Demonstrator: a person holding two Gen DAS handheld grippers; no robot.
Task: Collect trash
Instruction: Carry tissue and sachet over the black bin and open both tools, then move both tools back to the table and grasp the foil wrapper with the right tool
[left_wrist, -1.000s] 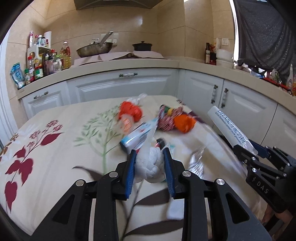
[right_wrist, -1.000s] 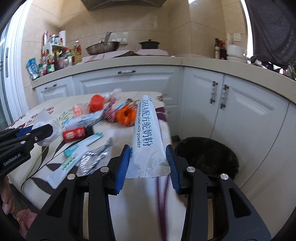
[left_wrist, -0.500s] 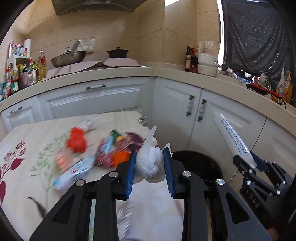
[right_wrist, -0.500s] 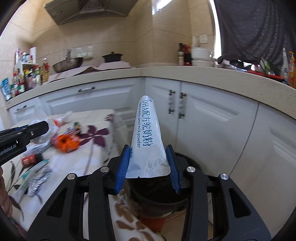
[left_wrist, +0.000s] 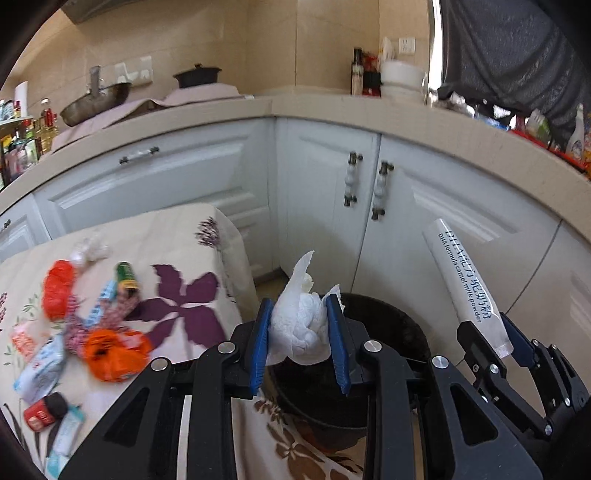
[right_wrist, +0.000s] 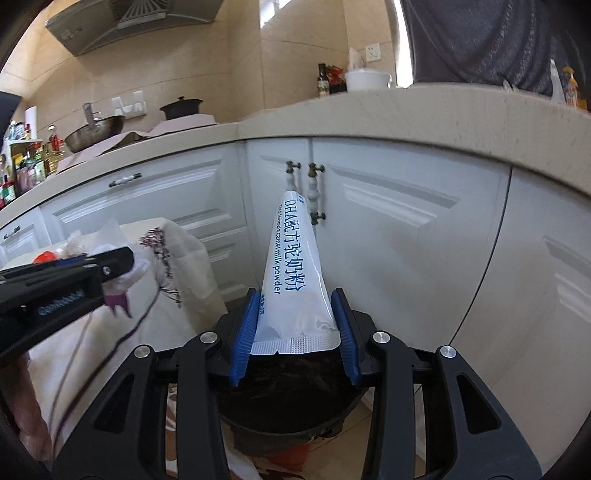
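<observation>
While over black bin (left_wrist: 388, 332), left fingers (left_wrist: 260, 343) clamp crumpled tissue (left_wrist: 303, 325); right fingers (right_wrist: 243, 332) clamp white sachet (right_wrist: 295, 284).

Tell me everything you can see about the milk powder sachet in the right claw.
The milk powder sachet is a long, glossy white stick pack, plastic or foil by its look, printed with dark blue Chinese characters and "camel milk powder". Its crimped, sealed bottom end sits clamped between the blue pads of the right claw; the rest stands free, pointing forward. It hangs above the black trash bin, touching nothing else.
</observation>
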